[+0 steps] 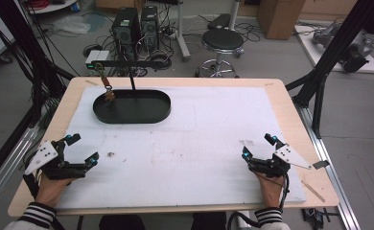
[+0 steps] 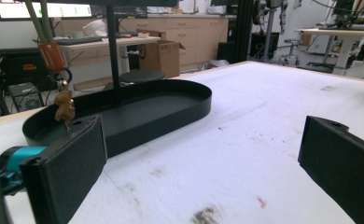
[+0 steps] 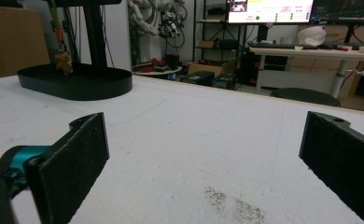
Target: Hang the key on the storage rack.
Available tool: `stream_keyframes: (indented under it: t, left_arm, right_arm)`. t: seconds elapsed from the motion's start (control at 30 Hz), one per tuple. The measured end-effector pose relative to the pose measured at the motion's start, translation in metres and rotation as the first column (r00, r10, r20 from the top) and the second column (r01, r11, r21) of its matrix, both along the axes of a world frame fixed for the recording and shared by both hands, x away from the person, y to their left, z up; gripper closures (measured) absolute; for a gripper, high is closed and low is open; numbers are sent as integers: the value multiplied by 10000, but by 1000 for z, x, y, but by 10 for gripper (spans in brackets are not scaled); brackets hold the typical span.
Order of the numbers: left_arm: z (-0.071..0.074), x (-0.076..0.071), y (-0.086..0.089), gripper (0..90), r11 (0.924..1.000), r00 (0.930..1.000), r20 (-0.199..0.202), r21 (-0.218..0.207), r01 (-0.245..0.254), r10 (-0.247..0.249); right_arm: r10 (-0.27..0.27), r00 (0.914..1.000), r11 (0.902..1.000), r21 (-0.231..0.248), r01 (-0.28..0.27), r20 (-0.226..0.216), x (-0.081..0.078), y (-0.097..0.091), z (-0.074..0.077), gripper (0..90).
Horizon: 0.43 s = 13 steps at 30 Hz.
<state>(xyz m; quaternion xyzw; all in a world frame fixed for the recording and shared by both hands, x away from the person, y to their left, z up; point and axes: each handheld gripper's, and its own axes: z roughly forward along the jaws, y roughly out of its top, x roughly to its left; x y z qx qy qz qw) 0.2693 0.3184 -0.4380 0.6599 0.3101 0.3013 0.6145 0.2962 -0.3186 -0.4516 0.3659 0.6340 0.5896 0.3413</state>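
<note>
Both claws rest released on the white-covered worktop (image 1: 199,124): the left claw (image 1: 82,148) at the near left, the right claw (image 1: 258,145) at the near right, each with jaws wide apart and holding nothing. At the far left stands a black oval tray (image 1: 146,112) with a post; a small brown charm (image 1: 109,94) hangs over it.

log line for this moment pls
left claw: open, empty | right claw: open, empty | keychain: hanging over black tray
</note>
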Motion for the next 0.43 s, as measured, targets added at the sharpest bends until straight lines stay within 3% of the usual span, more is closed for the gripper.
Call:
stream_keyframes:
  t: [0.13, 0.27, 0.43]
  left_arm:
    - [-12, -5, 1, 17, 9997, 10000, 46, -243, -1, 3]
    - [-15, -10, 1, 17, 9990, 9983, 513, -375, -250, 269]
    - [-15, -11, 1, 17, 9990, 9976, 622, -352, -268, 289]
  right_arm:
    - [-12, 10000, 10000, 27, 12, -9, 0, 0, 0, 4]
    - [1, 10000, 10000, 10, -1, -17, 0, 0, 0, 4]
    - [-26, 10000, 10000, -3, 26, -44, -1, 1, 0, 5]
